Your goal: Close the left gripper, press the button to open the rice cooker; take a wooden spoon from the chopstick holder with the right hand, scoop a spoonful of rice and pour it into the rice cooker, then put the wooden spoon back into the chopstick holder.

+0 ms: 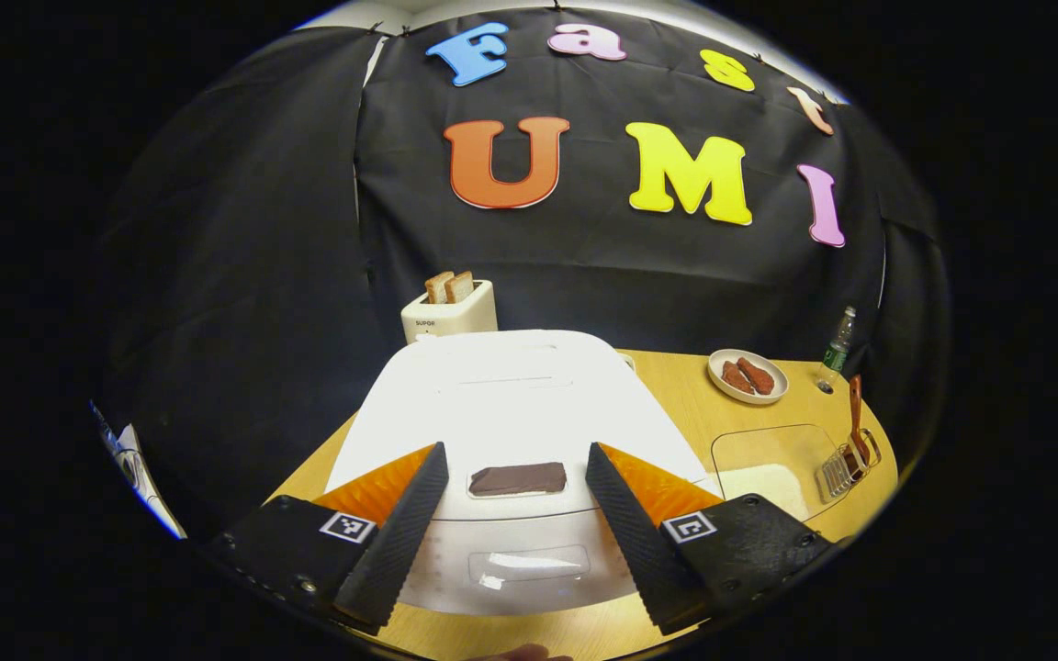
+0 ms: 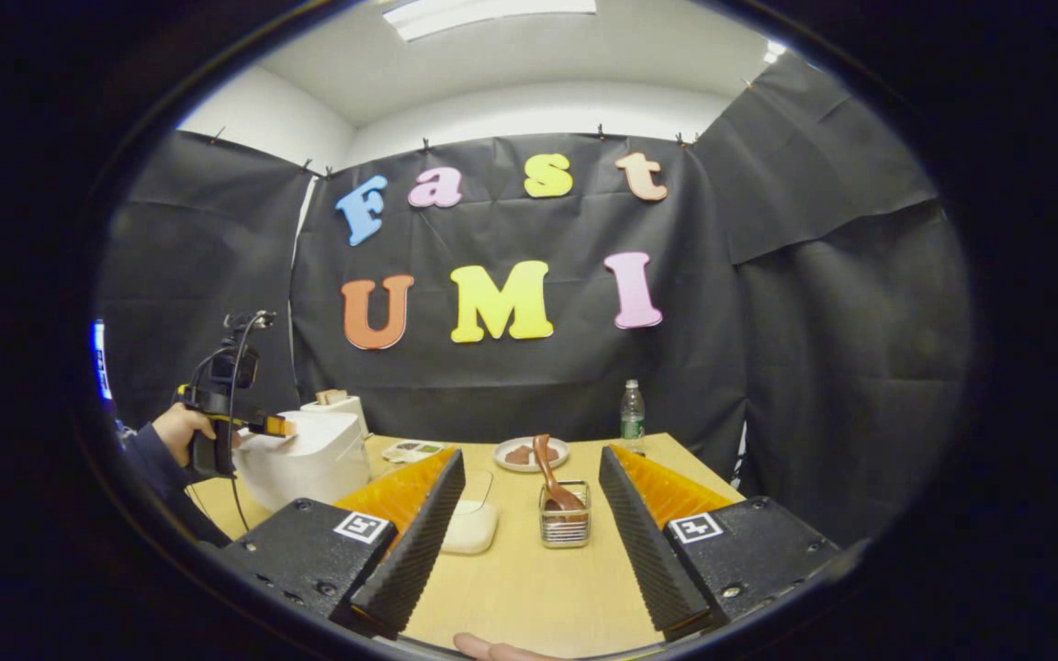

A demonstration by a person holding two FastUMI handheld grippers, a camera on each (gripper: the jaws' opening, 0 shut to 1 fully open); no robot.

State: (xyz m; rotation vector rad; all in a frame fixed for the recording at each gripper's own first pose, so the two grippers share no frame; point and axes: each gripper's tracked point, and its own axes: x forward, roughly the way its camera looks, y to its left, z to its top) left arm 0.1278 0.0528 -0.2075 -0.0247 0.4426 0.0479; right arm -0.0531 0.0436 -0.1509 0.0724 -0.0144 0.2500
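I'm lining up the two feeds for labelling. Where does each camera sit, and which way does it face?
Left gripper view: rides the left gripper, close above the shut rice cooker, facing the toaster; own fingers spread apart.
Right gripper view: rides the right gripper, back from the table, facing the chopstick holder with the wooden spoon; own fingers apart, and a hand holding the left gripper.
Shared: rice cooker, toaster, spoon, plate, bottle.

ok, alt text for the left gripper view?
The left gripper hangs open over a closed white rice cooker, its fingers either side of the dark panel at the lid's front. On the wooden table behind are a toaster, a plate, a bottle and a spoon in a wire holder.
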